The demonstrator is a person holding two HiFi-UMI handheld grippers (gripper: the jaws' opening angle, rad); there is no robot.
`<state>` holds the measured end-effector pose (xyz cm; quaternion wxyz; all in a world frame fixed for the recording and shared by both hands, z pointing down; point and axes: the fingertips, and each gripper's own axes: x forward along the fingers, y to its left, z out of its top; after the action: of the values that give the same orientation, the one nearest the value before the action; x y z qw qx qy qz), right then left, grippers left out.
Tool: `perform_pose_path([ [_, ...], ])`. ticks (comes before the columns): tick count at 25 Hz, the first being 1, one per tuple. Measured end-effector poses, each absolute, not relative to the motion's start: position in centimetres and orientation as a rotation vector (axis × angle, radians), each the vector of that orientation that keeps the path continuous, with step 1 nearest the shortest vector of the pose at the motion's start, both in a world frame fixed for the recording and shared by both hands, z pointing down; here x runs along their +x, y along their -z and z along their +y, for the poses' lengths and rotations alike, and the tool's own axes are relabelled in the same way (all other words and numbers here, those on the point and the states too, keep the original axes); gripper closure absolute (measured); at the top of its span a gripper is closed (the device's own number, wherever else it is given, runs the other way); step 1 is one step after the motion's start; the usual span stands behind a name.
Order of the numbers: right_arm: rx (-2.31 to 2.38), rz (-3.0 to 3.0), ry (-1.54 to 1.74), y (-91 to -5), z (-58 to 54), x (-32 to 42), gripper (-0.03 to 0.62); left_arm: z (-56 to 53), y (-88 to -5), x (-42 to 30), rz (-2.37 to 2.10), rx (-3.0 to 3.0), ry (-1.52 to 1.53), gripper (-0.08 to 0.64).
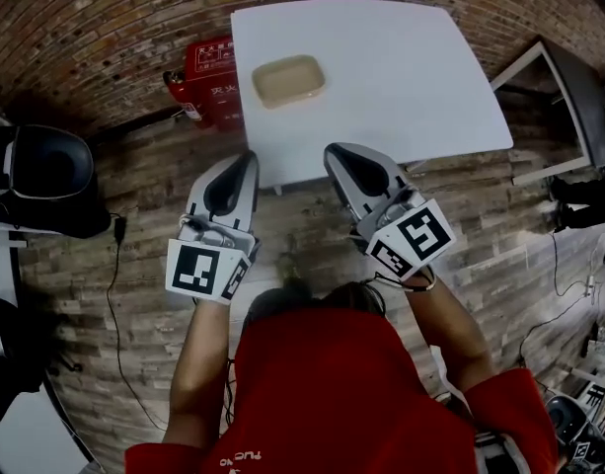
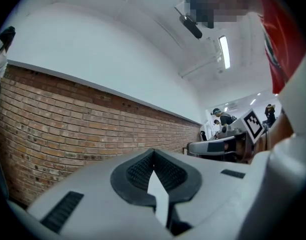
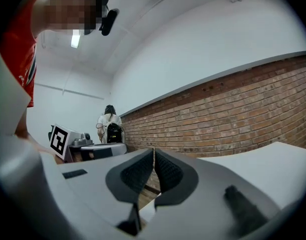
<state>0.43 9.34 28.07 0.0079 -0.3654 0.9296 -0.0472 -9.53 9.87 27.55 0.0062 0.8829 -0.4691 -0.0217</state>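
Left gripper (image 1: 249, 155) and right gripper (image 1: 331, 151) are hovering side by side in front of the person's red shirt (image 1: 341, 383), both pointing to 12 o'clock at the white table (image 1: 411, 77). Each gripper view is showing its ribbed pads pressed together with nothing between them, so both are empty. The tips are sitting just short of the table's near edge and touching nothing, which probably reads as a neutral hold. A beige dish (image 1: 288, 80) is lying flat on the table at 12 o'clock from the left gripper, well apart from both. A red fire extinguisher box (image 1: 211, 82) is standing at the dish's 9 o'clock, against the brick wall (image 1: 105, 28).
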Motion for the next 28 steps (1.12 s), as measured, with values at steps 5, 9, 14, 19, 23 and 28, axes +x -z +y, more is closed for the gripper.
perform_pose_path([
  [5, -1.181, 2.92, 0.167, -29.1, 5.8, -0.5, 0.56, 6.0, -28.3, -10.1, -1.418, 2.786, 0.047, 0.546],
  [9, -1.2, 2.94, 0.152, -29.8, 3.6, -0.9, 0.56, 3.9, -28.8, -10.3, -1.401, 2.792, 0.04, 0.546],
  [14, -1.201, 2.974, 0.127, -30.4, 0.6, -0.9, 0.56, 1.4, -29.7, -10.5, -1.412, 2.78, 0.004, 0.546],
  [19, -1.163, 3.021, 0.101, -31.1, -2.9, -0.6, 0.56, -1.7, -30.6, -10.5, -1.442, 2.775, -0.038, 0.546],
  [23, -1.104, 3.055, 0.078, -31.9, -6.1, 0.0, 0.56, -4.6, -31.4, -10.1, -1.482, 2.754, -0.07, 0.546],
  [28, -1.011, 3.107, 0.046, -32.5, -10.2, 0.9, 0.56, -8.5, -32.0, -9.2, -1.543, 2.725, -0.112, 0.546],
])
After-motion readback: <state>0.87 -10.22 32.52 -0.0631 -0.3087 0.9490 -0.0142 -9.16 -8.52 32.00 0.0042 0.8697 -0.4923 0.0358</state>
